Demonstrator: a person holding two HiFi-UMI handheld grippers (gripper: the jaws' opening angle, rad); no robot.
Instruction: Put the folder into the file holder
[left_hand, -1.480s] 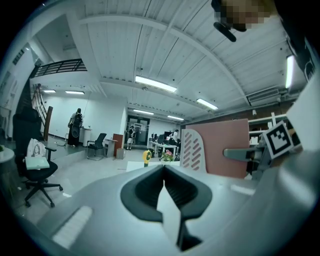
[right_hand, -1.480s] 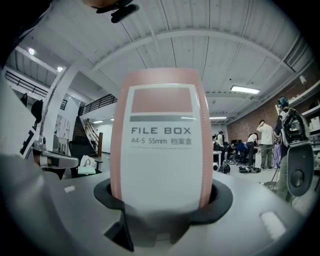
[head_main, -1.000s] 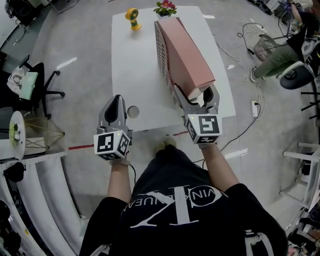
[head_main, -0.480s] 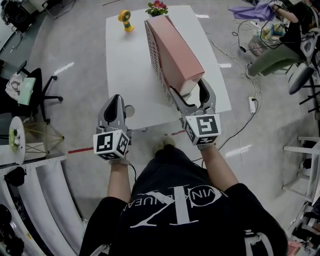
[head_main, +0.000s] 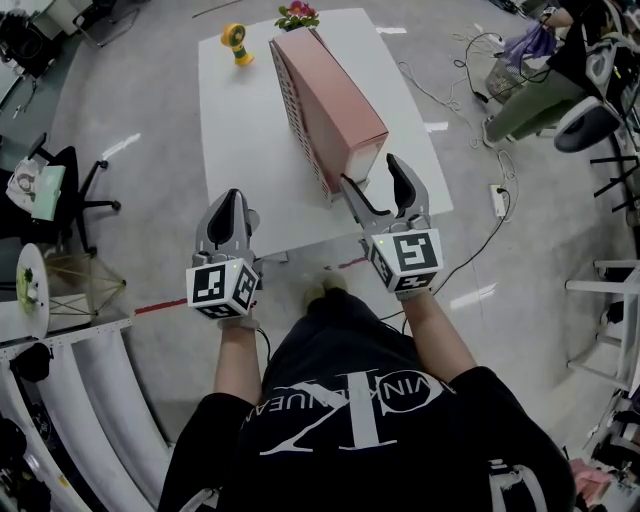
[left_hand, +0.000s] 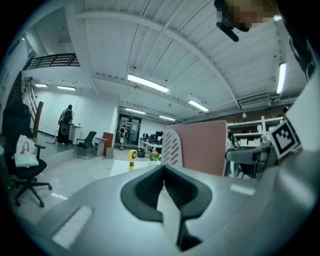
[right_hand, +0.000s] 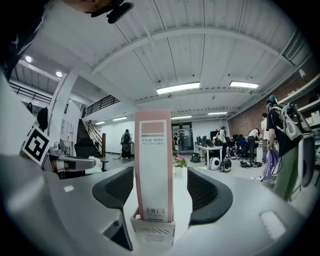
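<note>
The pink folder (head_main: 335, 95) stands upright in the white slotted file holder (head_main: 298, 110) on the white table (head_main: 240, 130). My right gripper (head_main: 375, 180) hovers at the table's near edge, just short of the folder's spine (right_hand: 154, 165). Its jaws are closing, and the spine shows between them with a gap on each side, so neither pad touches it. The holder's low front lip (right_hand: 153, 231) sits under the spine. My left gripper (head_main: 232, 205) hangs at the table's near left edge, shut with nothing in it. From there the folder (left_hand: 200, 147) and the holder (left_hand: 171, 147) show ahead to the right.
A small yellow fan (head_main: 235, 42) and a flower pot (head_main: 297, 15) stand at the table's far end. A black office chair (head_main: 50, 170) is on the left. Cables and a power strip (head_main: 497, 195) lie on the floor at right, near a seated person (head_main: 540, 90).
My right gripper has drawn back from the folder's near end toward the table edge. The folder stays standing in the holder. The left gripper has kept its place.
</note>
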